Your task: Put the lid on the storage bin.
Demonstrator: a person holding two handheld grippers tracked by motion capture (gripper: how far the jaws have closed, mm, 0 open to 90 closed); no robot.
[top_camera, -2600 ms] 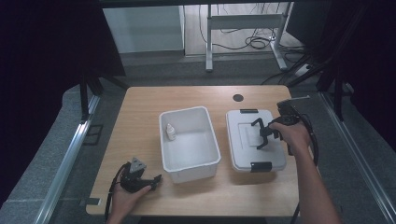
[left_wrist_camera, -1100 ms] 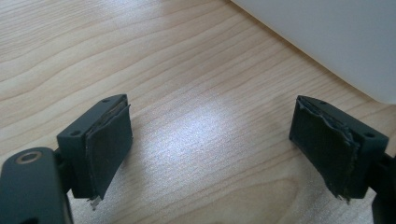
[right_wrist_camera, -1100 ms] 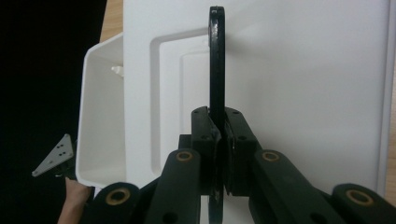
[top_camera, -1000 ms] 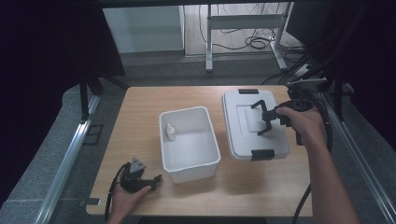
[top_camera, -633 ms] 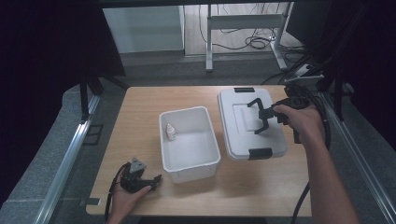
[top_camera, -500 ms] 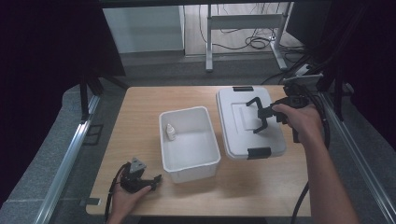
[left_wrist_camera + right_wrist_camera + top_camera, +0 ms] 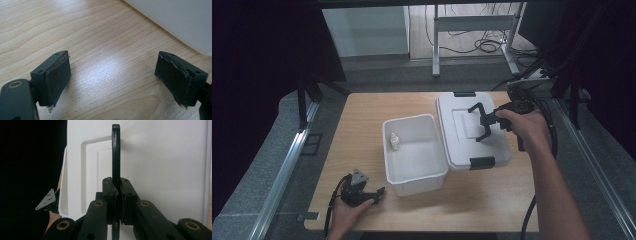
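Holding the lid (image 7: 472, 132) by its black handle (image 7: 115, 152), we have the right gripper (image 7: 482, 122) clamped tight, its jaws pressed together on the thin upright handle in the right gripper view. In the high view the lid sits at about three o'clock from the open white bin (image 7: 414, 150), its near edge overlapping the bin's right rim or hanging just above it; we cannot tell whether it touches the table (image 7: 362, 130).

We judge the lid to be light, stiff plastic that will hold its shape when carried. The handle is the sensible grip: narrow and rigid, it fits between the pads. It stands near the lid's middle, so the lid should hang fairly level, though it may swing on the handle's hinge if we move sharply. The smooth plastic elsewhere looks slippery and too broad to pinch. Black latches (image 7: 482, 162) sit on the near and far edges.

The bin is nearly empty. One small white bottle (image 7: 395, 141) stands upright against its left wall, toward nine o'clock inside.

Our left gripper (image 7: 362, 192) rests on the table at about seven o'clock from the bin, jaws spread wide with nothing between them, the bin's white wall (image 7: 175, 20) just ahead.
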